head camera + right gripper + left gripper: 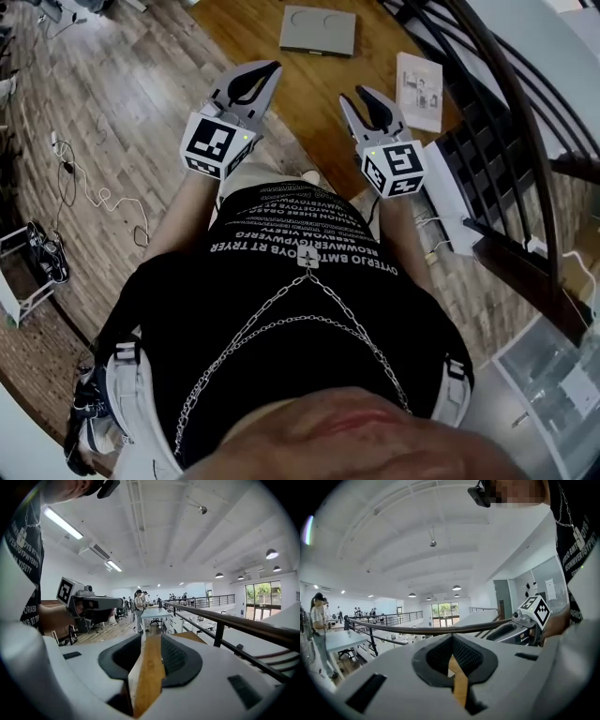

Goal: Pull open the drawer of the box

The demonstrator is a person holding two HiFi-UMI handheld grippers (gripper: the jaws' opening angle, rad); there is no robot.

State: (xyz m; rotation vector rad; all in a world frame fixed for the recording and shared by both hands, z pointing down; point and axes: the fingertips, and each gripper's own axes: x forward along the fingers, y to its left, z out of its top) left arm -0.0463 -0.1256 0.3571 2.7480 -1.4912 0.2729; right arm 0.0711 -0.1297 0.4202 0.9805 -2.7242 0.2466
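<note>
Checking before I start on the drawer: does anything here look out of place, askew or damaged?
Nothing looks spilled or damaged. The grey box lies flat on the wooden table, with a white leaflet to its right. Only loose cables trail across the floor at the left, away from the table.

— What lies on the wooden table (309,89)?
— A flat grey box (318,30) at its far side, with a white booklet (419,91) to the right.
— And the grippers?
— The left gripper (270,69) and right gripper (364,94) hover side by side, short of the box, touching nothing.
</note>
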